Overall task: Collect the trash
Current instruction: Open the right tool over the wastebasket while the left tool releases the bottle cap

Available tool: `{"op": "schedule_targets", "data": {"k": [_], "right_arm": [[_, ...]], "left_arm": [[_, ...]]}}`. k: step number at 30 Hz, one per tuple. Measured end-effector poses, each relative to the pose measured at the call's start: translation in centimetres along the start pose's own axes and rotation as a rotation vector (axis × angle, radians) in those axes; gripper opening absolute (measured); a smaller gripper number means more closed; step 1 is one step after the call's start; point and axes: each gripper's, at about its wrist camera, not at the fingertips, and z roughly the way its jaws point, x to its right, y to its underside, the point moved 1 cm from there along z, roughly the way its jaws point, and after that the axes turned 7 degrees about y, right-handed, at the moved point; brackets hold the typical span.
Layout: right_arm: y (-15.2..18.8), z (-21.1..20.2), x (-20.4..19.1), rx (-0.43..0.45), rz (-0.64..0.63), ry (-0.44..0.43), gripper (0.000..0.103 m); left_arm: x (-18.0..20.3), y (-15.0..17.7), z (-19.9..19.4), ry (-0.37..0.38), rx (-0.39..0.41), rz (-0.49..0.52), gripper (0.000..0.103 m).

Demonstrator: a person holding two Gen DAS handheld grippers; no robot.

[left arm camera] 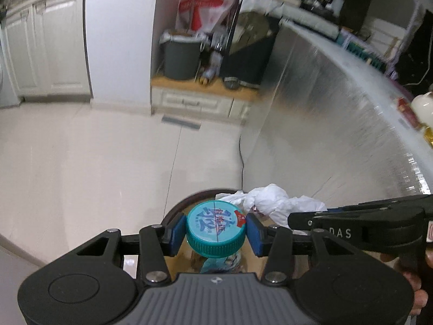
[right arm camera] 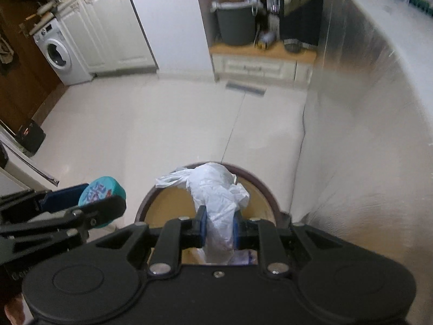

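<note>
My left gripper (left arm camera: 216, 230) is shut on the teal cap of a plastic bottle (left arm camera: 216, 226), whose body hangs below the blue pads. The same capped bottle (right arm camera: 101, 191) shows at the left of the right wrist view, held by the left gripper (right arm camera: 84, 203). My right gripper (right arm camera: 219, 226) is shut on a crumpled white plastic bag (right arm camera: 216, 189). That bag (left arm camera: 273, 200) and the right gripper (left arm camera: 297, 218) appear at the right of the left wrist view. Both grippers hover over a round dark-rimmed bin (right arm camera: 259, 187) with a tan inside, and the bin (left arm camera: 176, 211) lies just under the bottle.
A shiny metal-faced counter (left arm camera: 324, 124) curves along the right. At the far wall a grey trash can (right arm camera: 235, 24) stands on a low cabinet (right arm camera: 259, 65). A washing machine (right arm camera: 58, 51) and white cupboards (right arm camera: 108, 27) sit far left. Pale tile floor (right arm camera: 162, 124) lies between.
</note>
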Motion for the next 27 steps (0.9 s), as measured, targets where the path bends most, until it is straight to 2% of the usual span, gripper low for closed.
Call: {"op": "schedule_targets", "data": {"k": [7,14,18,22,25,27], "right_arm": [[-0.9,3.9,0.4,-0.127,0.012,0.01,0.019],[-1.7,6.3,-0.1,-0.195,-0.02,0.047,0.019],[-2.1,7.1,-0.6,-0.226,-0.049,0.038,0.02],[-2.3,7.5,-1.6,-0.209,-0.085,0.024,0.021],[-2.8,7.3,-2.4,-0.169,-0.087,-0.044,0.029],[-2.9,7.2,-2.8,-0.162,-0.1,-0.086,0.045]], "left_arm": [[-2.5,0.9,4.2,0.019,-0.089,-0.036,0.049],[-3.7,2.4,7.2,0.035,-0.163,-0.041,0.049],[-3.9,3.5,8.5,0.043,-0.205,-0.051,0.049],[-4.0,4.9,9.1,0.056,-0.239,-0.059,0.049],[-4.2,5.6,9.3,0.061,-0.253,-0.064,0.049],[-4.2,5.8,9.4,0.06,-0.263,-0.064,0.049]]}}
